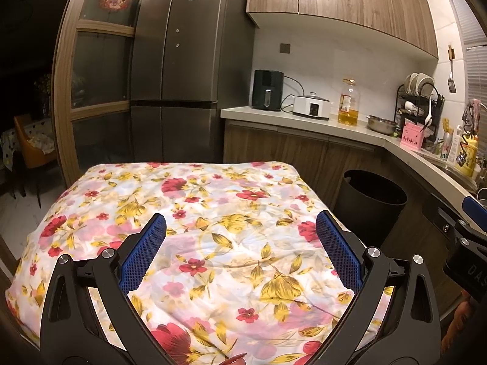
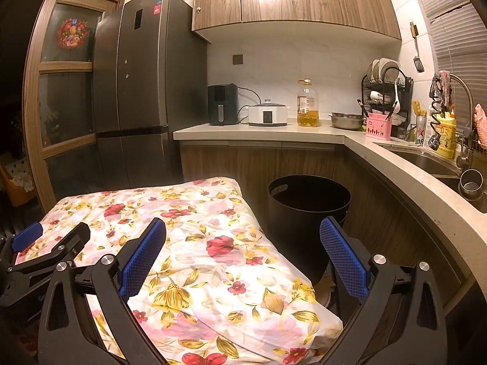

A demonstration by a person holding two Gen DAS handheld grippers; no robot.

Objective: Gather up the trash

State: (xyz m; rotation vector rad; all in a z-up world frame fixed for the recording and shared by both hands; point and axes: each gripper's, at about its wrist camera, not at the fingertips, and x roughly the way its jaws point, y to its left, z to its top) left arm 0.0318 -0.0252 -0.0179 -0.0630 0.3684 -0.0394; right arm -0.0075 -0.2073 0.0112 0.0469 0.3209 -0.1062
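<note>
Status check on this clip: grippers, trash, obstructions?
Left gripper open, empty. Right gripper open, empty. No trash visible on floral cloth; black bin beside table, open top. Nothing blocking.

"ine" on green can (image 2: 420, 135), "DAS" on right gripper (image 1: 474, 270)

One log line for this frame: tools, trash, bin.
left tool: open, empty | right tool: open, empty | trash: none visible on cloth | bin: on floor beside table, right
</note>
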